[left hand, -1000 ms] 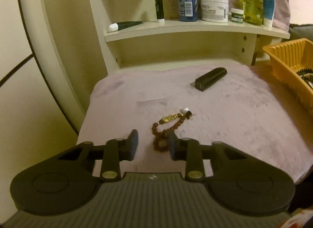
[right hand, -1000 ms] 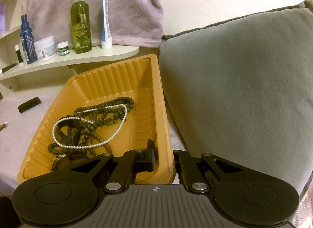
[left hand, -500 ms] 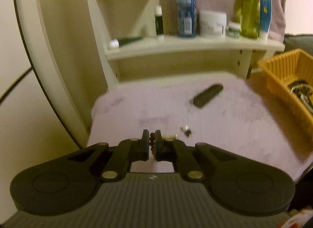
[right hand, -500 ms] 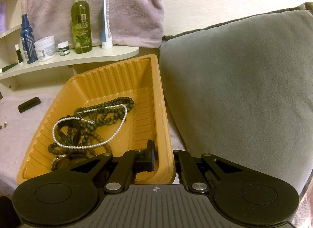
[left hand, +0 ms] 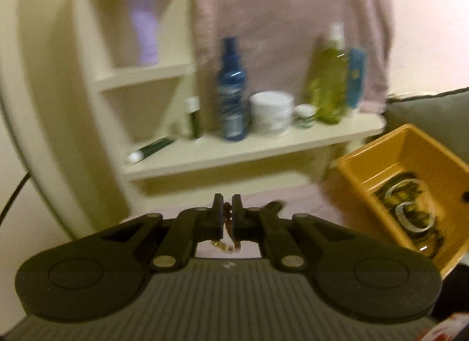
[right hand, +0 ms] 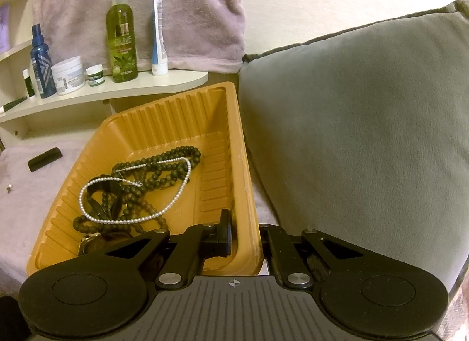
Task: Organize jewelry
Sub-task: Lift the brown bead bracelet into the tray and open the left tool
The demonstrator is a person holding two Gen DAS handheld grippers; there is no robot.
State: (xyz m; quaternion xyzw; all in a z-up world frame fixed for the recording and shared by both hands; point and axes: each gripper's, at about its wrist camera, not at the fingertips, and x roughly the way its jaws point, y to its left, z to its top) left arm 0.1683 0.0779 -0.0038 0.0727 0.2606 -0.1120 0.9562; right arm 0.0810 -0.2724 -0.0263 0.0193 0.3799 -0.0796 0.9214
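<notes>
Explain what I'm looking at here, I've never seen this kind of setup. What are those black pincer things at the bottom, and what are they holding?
No robot here: a person holds a two-finger gripper in each hand, and each picture comes from a camera on one gripper, looking along its fingers. In the blurred left view, the left gripper is shut on a brown bead bracelet with a gold piece dangling below. In the right view, the right gripper pinches the wall of an orange tray, which holds dark bead strands and a pearl necklace. The tray sits on a pink cloth beside a grey cushion. On the cloth lies a small black case. A shelf behind holds toiletries.
</notes>
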